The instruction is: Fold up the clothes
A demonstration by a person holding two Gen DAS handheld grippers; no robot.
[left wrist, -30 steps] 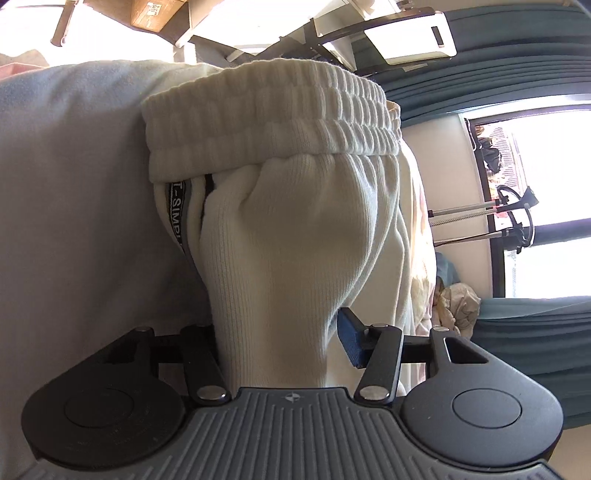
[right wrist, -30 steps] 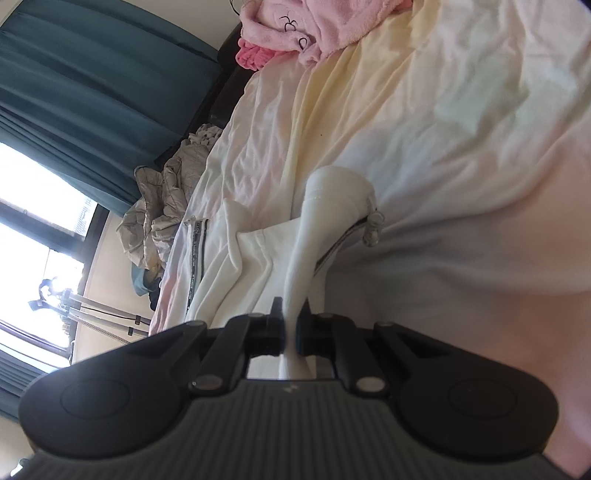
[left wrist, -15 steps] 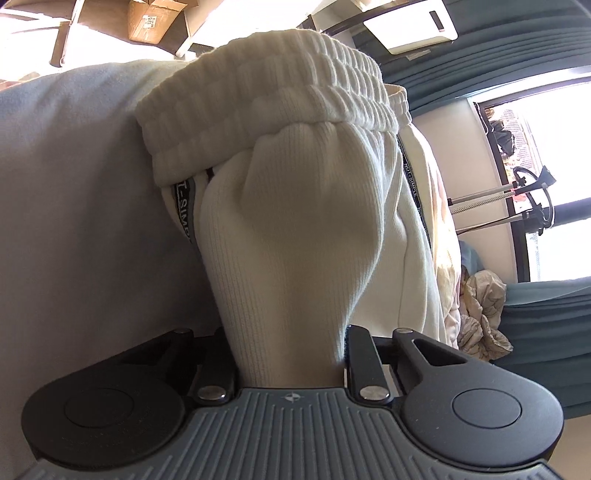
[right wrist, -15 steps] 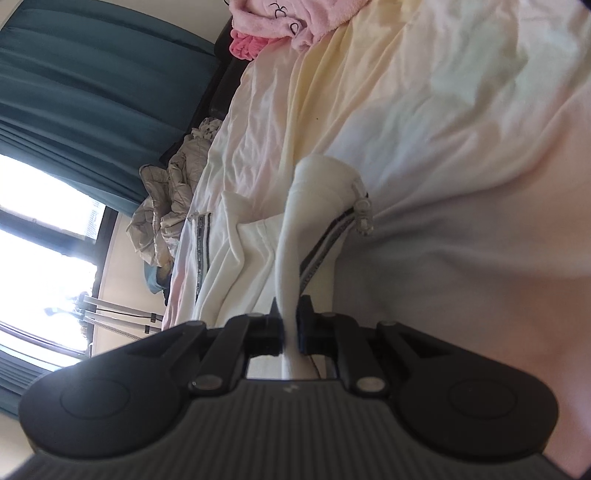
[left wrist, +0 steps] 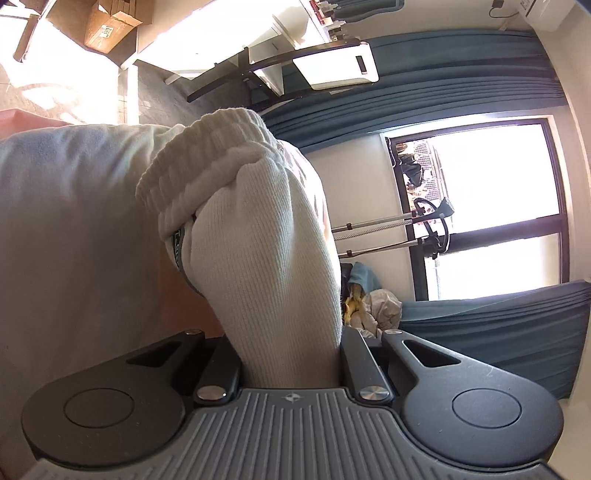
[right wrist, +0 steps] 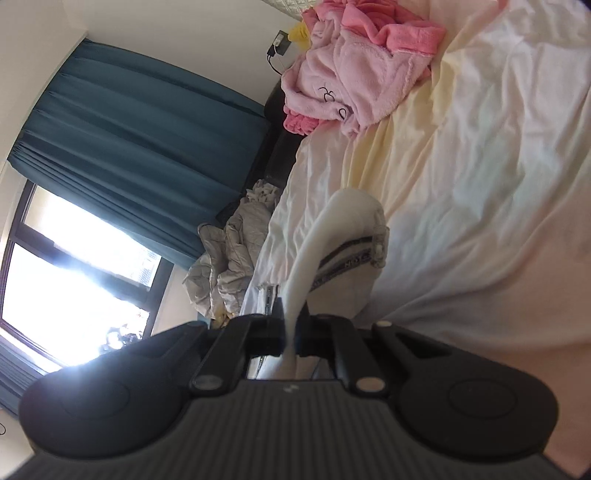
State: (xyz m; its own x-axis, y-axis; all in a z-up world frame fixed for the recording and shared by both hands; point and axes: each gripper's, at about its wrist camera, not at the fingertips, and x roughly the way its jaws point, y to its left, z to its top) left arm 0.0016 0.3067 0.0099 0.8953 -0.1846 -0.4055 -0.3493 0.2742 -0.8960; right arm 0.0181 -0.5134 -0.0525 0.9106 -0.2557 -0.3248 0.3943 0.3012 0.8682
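My left gripper [left wrist: 290, 354] has just been closing and now pinches a thick bunch of the cream ribbed trousers [left wrist: 266, 258]; the cloth fills the gap between the jaws, which press in on it from both sides. I take the hold just below the elastic waistband [left wrist: 207, 162] because the gathered band gives a firm edge to lift by. My right gripper [right wrist: 291, 328] is clamped nearly flat on a thin fold of the same trousers, the jaws almost meeting, with the fabric rising from them in a narrow ridge. Holding two points at once should let me raise and spread the garment, so I judge this the start of a fold, not its end. The rest of the trousers trails down onto the pale bedsheet [right wrist: 480, 166]. A dark woven side tape [right wrist: 347, 258] carries white lettering; I cannot read it with confidence in either view. A pink fleece garment [right wrist: 354, 70] lies heaped near the head of the bed, well apart, bearing a small dark embroidered mark, not legible. A cardboard box [left wrist: 107, 29] on the floor has a label too small to read.
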